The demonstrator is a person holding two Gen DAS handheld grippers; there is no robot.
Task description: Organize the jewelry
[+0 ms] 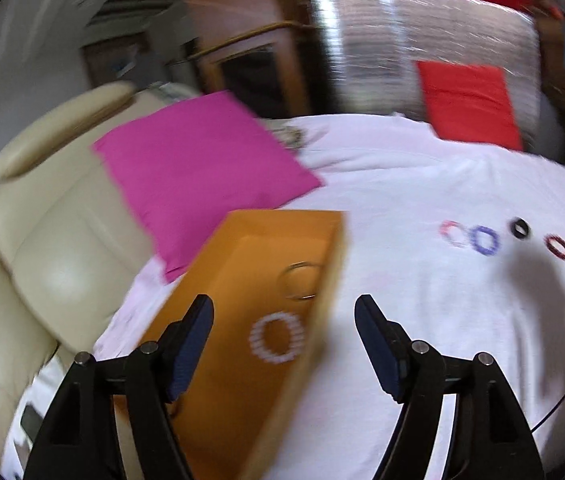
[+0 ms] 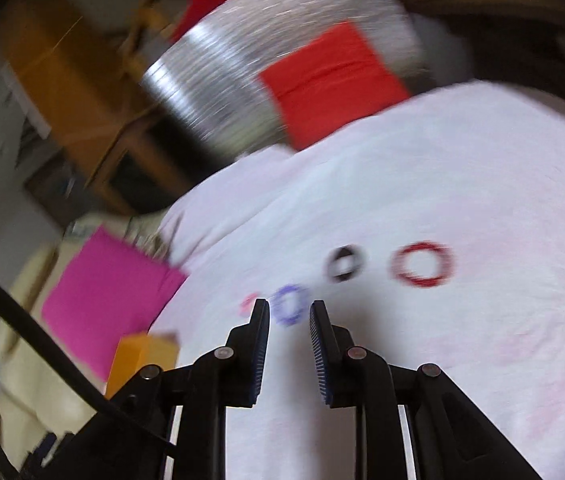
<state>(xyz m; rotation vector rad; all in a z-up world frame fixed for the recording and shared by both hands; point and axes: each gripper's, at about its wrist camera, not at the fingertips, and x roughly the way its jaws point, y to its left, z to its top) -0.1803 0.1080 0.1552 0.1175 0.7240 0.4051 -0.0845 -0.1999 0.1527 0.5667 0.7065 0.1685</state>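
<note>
**Right fingers lined up on the purple bracelet**

Clearly the coming move hangs on one thing: where the loose bracelets lie from each pair of fingers. Both views are smeared by blur, so fine detail is lost.

From the right wrist, the right gripper [image 2: 289, 306] has its fingers only a narrow gap apart, with nothing between them. The purple bracelet [image 2: 290, 305] lies flat on the white bedsheet [image 2: 442, 160] straight ahead, showing in the gap just past the fingertips at lower centre of the frame. A pink bracelet [image 2: 249, 303] peeks out behind the left finger, touching or just beside the purple one. Further to the right sit the black ring [image 2: 343, 268] and then the red bracelet [image 2: 422, 265], the four making a row that climbs toward the right. Each is a round hoop, so none has a long axis to match.

From the left wrist, the left gripper [image 1: 284, 308] is spread wide and holds nothing. Just beyond its fingers is the orange box [image 1: 242, 248], which already holds a white beaded bracelet [image 1: 278, 337] and a thin metal bangle [image 1: 301, 281]. In that view the loose row sits well off at the right of the frame.

So the right hand looks much the nearer, and the purple hoop its likely target.
</note>
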